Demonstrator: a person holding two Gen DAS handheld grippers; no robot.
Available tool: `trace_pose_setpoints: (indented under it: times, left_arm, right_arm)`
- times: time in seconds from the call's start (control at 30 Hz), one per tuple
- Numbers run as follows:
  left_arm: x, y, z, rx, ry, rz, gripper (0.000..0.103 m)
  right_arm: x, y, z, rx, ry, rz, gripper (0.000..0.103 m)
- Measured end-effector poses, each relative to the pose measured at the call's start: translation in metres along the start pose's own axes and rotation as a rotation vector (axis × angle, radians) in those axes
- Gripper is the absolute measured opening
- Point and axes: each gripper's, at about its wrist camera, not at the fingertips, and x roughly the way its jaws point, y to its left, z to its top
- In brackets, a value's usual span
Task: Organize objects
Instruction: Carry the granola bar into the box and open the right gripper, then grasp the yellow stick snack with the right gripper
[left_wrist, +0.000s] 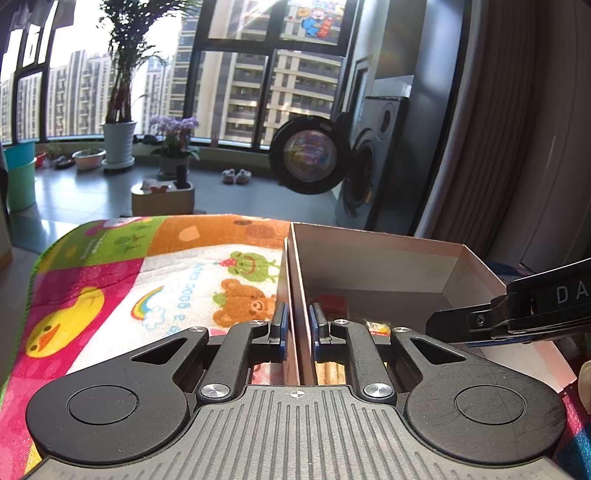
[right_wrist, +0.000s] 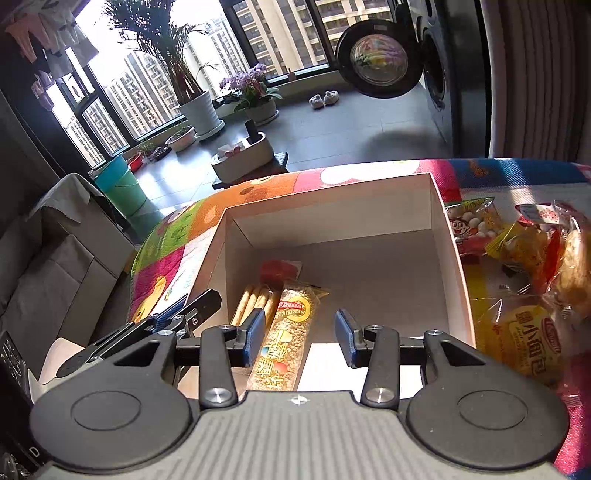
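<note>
1. The left gripper (left_wrist: 297, 328) is pinched nearly shut on the left wall of the cardboard box (right_wrist: 436, 206), one finger outside, one inside. Hold that grip steady so the box does not slide on the cartoon mat (left_wrist: 110, 280) that covers the tabletop.
2. The right gripper (right_wrist: 301, 341) hangs over the box's near end, jaws wide apart and holding nothing. Below it lie a long cereal bar (right_wrist: 288, 336), a pack of biscuit sticks (right_wrist: 255, 301) and a small red packet (right_wrist: 279, 267), all against the box's left side.
3. The step in hand looks like fetching the next snack. Lift the right gripper clear of the near wall before swinging right.
4. The unpacked snacks sit just beside the box's right wall: a ball-snack bag (right_wrist: 471, 221), a yellow bread pack (right_wrist: 532, 339) and crinkly wrapped buns (right_wrist: 554, 240).
5. Grip a bag by its body, not by loose film, which may slip.
6. Place it in the bare right half of the box.
</note>
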Motion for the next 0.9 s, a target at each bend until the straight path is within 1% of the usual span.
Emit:
trace_pose_setpoints:
  times: [0.13,0.2,0.27,0.37,0.43,0.53,0.63,0.73,0.83,0.87,0.9]
  left_arm:
    - [0.0,0.0,0.0,0.0,0.0,0.0,0.014]
    - [0.0,0.0,0.0,0.002,-0.001,0.001,0.014]
    - [0.0,0.0,0.0,0.003,-0.001,0.002,0.014]
    - [-0.001,0.0,0.0,0.004,-0.001,0.002,0.014]
    - [-0.001,0.0,0.0,0.004,-0.002,0.003,0.014]
    - [-0.001,-0.001,-0.001,0.009,-0.002,0.007,0.014]
    - [-0.001,-0.002,-0.001,0.011,-0.003,0.009,0.014]
    - [-0.001,-0.003,-0.001,0.014,0.0,0.012,0.014]
    - [0.001,-0.003,-0.002,0.017,0.003,0.013,0.014]
    - [0.001,-0.003,-0.002,0.016,0.004,0.013,0.014]
    - [0.001,-0.003,-0.002,0.015,0.004,0.012,0.014]
  right_arm:
    - [-0.04,-0.016,0.0,-0.068,-0.107,-0.116,0.059]
    - [-0.056,-0.032,-0.001,-0.064,-0.141,-0.179,0.068]
    - [-0.07,-0.053,-0.001,-0.048,-0.167,-0.25,0.07]
    - [-0.087,-0.093,-0.002,-0.011,-0.206,-0.382,0.073]
    - [-0.099,-0.121,-0.004,0.037,-0.233,-0.461,0.076]
    - [-0.112,-0.163,-0.006,0.131,-0.251,-0.541,0.077]
    - [-0.108,-0.198,-0.003,0.208,-0.241,-0.583,0.079]
    - [-0.09,-0.225,-0.001,0.264,-0.212,-0.583,0.079]
    - [-0.066,-0.24,0.003,0.279,-0.207,-0.566,0.079]
    - [-0.057,-0.244,0.006,0.288,-0.209,-0.576,0.079]
    - [-0.051,-0.249,0.009,0.296,-0.205,-0.587,0.075]
